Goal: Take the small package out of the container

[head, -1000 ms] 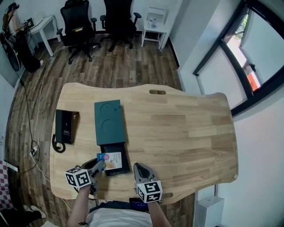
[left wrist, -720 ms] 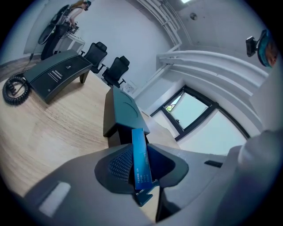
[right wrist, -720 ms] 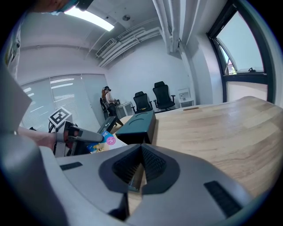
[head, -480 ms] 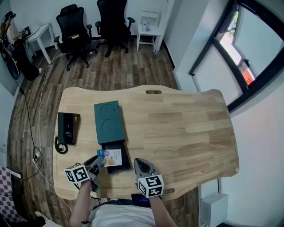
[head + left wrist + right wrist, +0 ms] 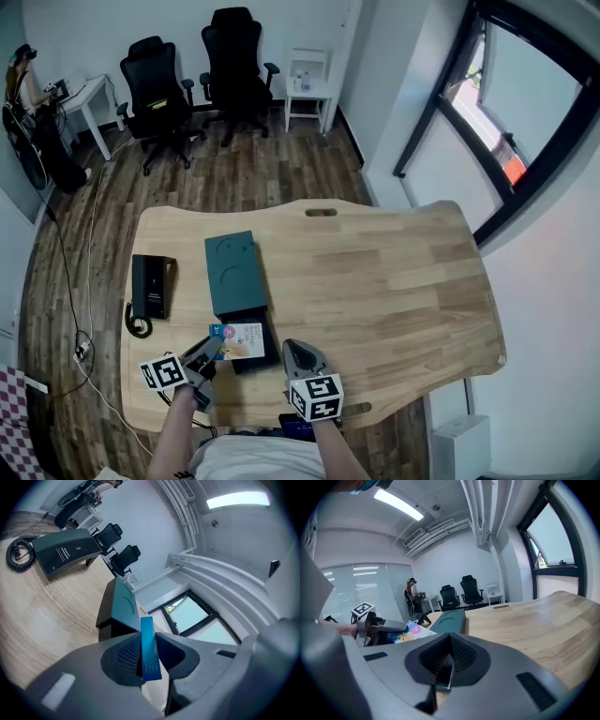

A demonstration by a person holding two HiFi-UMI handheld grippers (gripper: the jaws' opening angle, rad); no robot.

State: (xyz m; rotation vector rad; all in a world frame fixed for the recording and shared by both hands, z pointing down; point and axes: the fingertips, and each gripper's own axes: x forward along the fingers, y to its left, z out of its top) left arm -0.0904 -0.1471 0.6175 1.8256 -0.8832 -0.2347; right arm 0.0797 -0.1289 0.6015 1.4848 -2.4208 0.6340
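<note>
The small package (image 5: 240, 339), a flat card pack with a blue edge and a pink and white face, hangs just above the black inner tray (image 5: 257, 357). That tray sticks out of the dark teal container (image 5: 234, 272). My left gripper (image 5: 214, 349) is shut on the package's left end, and its jaws have just been closing on it. In the left gripper view the blue edge of the package (image 5: 150, 654) stands pinched in the left gripper (image 5: 148, 645), with the container (image 5: 120, 607) behind. My right gripper (image 5: 292, 352) hovers right of the tray, its jaws together and nothing clearly in the right gripper (image 5: 449, 662).
A black desk phone with a coiled cord (image 5: 152, 287) lies left of the container. The wooden table (image 5: 394, 281) has a handle slot (image 5: 320, 213) at its far edge. Two office chairs (image 5: 155, 89) and a white side table (image 5: 307, 70) stand beyond. A person (image 5: 21, 70) stands far left.
Both grippers have risen a little. The package has come up off the black tray in the left gripper. The head view has shifted slightly.
</note>
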